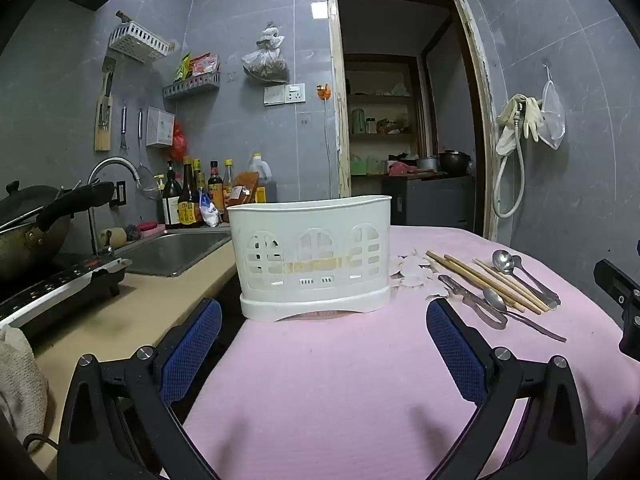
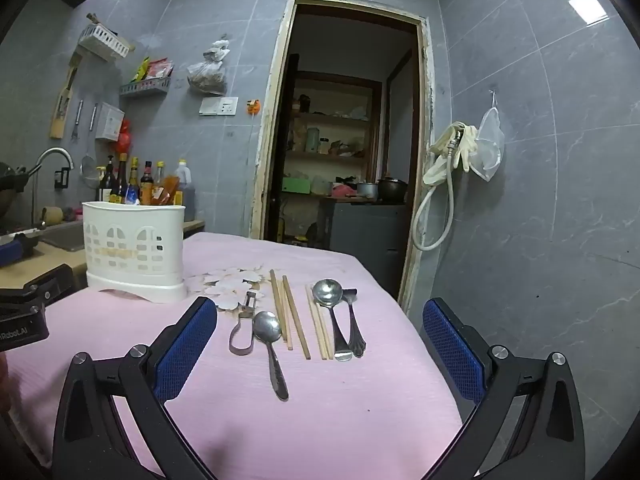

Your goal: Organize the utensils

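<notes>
Both views are dim and cool, lit mainly from overhead: a square ceiling light reflects as a bright patch on the grey wall tiles [image 1: 256, 40], at twelve o'clock in the left view and two o'clock in the right. Soft shadows spread on the pink cloth [image 2: 360, 400] below each camera (toward six o'clock). The doorway [image 2: 344, 120] stays murky, its shelves grainy. Fisheye distortion bends tile lines and the door frame outward, and black vignetting rounds every corner. Centres stay reasonably sharp; edges soften.
</notes>
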Motion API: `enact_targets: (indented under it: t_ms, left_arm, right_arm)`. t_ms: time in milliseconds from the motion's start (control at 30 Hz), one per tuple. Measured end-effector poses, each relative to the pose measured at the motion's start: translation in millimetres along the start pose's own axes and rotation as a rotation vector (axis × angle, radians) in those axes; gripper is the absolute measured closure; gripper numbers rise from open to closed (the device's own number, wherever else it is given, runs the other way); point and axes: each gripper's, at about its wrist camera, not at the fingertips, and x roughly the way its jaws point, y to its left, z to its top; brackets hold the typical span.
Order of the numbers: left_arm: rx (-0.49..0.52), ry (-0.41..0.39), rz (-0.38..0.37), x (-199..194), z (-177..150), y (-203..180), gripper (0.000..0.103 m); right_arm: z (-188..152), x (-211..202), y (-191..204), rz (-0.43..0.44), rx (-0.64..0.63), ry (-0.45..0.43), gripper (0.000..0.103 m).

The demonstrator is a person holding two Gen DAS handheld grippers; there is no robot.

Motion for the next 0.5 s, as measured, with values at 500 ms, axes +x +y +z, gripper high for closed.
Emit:
enact_targets:
  t_ms: [500]
  left_arm:
    - [-0.008,0.018,-0.006,9.1,-7.2,2.9,0.002]
  right_arm:
    - [0.5,4.1,-2.9,0.008,0.0,0.0,0.0]
